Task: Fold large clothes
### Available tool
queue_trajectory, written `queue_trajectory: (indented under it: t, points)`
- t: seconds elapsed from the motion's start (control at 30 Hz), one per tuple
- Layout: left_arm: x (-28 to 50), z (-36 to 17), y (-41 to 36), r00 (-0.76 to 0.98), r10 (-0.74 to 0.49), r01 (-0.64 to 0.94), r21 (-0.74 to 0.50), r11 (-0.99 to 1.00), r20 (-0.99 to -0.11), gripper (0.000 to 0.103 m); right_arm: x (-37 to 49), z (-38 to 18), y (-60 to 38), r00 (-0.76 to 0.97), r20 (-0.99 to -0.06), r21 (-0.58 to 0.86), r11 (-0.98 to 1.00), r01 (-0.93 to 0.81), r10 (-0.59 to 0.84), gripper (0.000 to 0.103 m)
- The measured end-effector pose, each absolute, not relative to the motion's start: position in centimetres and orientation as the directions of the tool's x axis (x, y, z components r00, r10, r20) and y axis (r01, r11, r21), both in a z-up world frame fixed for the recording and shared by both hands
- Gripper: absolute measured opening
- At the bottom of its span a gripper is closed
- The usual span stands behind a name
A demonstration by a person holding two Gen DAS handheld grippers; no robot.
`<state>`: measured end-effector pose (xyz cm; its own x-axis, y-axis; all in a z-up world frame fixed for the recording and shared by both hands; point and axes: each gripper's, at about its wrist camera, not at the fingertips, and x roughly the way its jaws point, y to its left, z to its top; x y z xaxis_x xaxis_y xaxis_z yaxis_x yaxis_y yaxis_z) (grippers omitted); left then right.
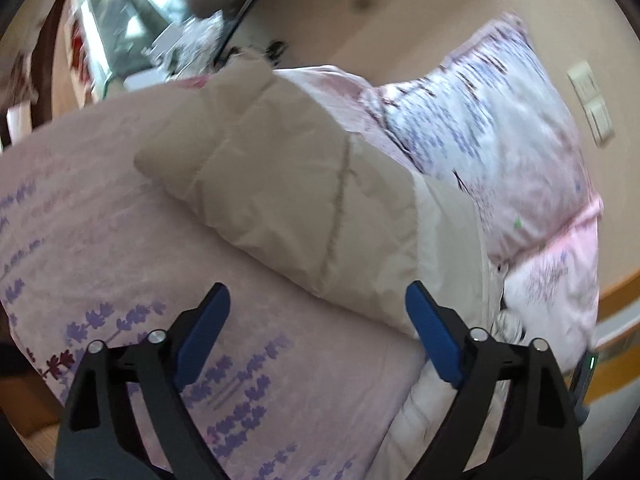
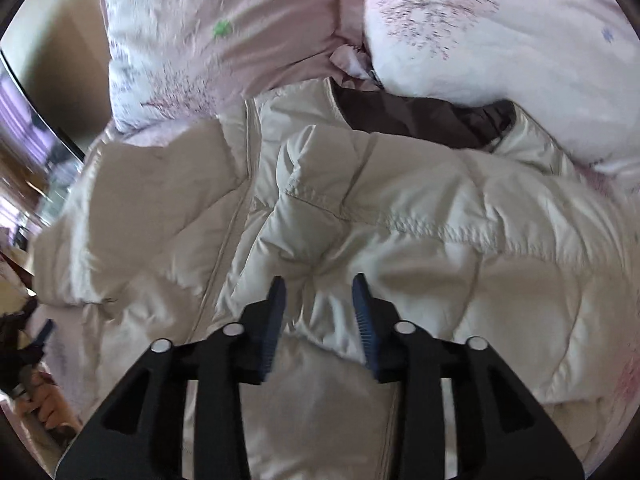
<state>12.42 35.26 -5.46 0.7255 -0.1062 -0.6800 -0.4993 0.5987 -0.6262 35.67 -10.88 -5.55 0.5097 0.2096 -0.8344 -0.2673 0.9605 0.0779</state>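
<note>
A cream puffer jacket was spread on the bed. The left gripper was held wide, the right gripper half-open over a sleeve, nothing gripped; a sleeve grasp seemed required next.

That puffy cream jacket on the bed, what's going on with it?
A person with a handheld claw in each hand is folding a cream quilted puffer jacket on a pink floral bedspread. The right claw hangs just over the jacket's middle, jaws partly apart, gripping nothing. The left claw is wide open beside a folded-over sleeve, holding nothing. Floral pillows lie behind.
</note>
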Motion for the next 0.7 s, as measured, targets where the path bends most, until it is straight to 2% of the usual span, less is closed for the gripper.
queue_trajectory:
  t: [0.13,0.23,0.33,0.4,0.5,0.7]
  points:
    - [12.3,-6.1,37.3,0.759,-0.106,-0.519,-0.696,0.496,-0.642,0.083,34.6,-5.2,-12.2,0.484,-0.837,0.134,0.954,-0.269,0.254,0.038]
    - [12.4,-6.4,38.6,0.773,-0.086,-0.540,-0.724,0.429,-0.628,0.076,33.8,-4.7,-13.4,0.479,-0.829,0.174,0.947,-0.269,0.288,0.038]
    - [12.7,-6.7,39.7,0.763,-0.070,-0.572,-0.722,0.390,-0.643,0.056,32.7,-3.7,-14.6,0.505,-0.813,0.170,0.948,-0.269,0.289,0.047]
    - [13.1,-7.0,40.1,0.750,-0.083,-0.582,-0.716,0.386,-0.656,0.015,32.3,-3.3,-15.5,0.522,-0.806,0.160,0.952,-0.263,0.279,0.049]
    - [13.4,-5.9,40.5,0.771,-0.093,-0.551,-0.733,0.400,-0.630,0.008,31.6,-2.7,-17.1,0.544,-0.797,0.146,0.957,-0.249,0.263,0.050]
    - [13.7,0.6,40.3,0.848,-0.040,-0.446,-0.753,0.484,-0.528,0.006,30.4,-1.7,-20.6,0.595,-0.769,0.135,0.969,-0.206,0.233,0.050]
